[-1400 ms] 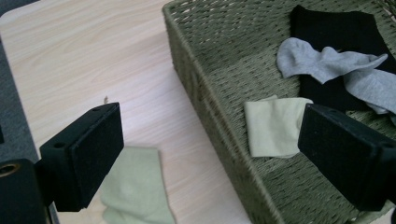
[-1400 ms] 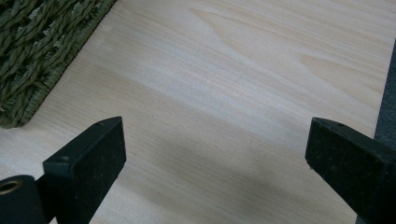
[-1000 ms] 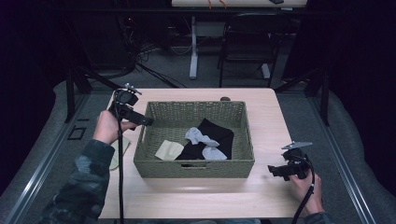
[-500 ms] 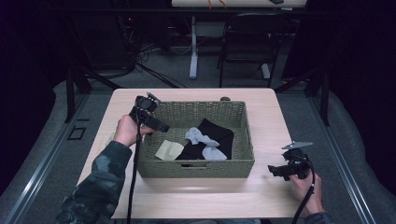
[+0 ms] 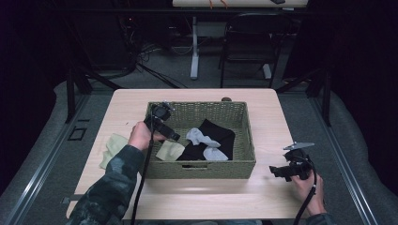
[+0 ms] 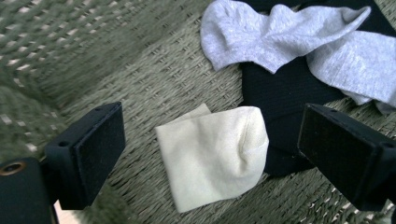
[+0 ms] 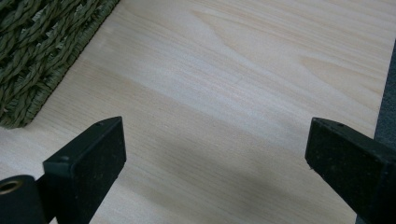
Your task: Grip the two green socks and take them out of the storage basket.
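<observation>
Woven green basket (image 5: 244,136) sits in the middle of my pale wood bench (image 5: 263,197), and my left gripper (image 5: 174,137) hangs over its left end, tilted down into it. Its fingers (image 6: 91,154) stand wide apart with nothing between them but air. Straight below them, in the left gripper view, lies a folded cream sock (image 6: 215,154) on the basket floor, framed between the two pads and not touched by either. The sock's right edge overlaps a black cloth (image 6: 275,93), and two grey socks (image 6: 280,39) lie across that cloth toward the far right. In the high view the cream sock (image 5: 170,150) rests in the near left corner of the basket, the black cloth (image 5: 217,133) in the middle and the grey socks (image 5: 202,138) on top of it. Another pale cream sock (image 5: 111,149) lies on the bench to the left of the basket, just beyond my left forearm. My right gripper (image 5: 274,172) rests low over the bench near the right edge, well apart from the socks, just right of the basket's near right corner. Its fingers (image 7: 88,163) are spread wide over bare wood, holding nothing, with a corner of the basket (image 7: 42,51) at the left of that view.
</observation>
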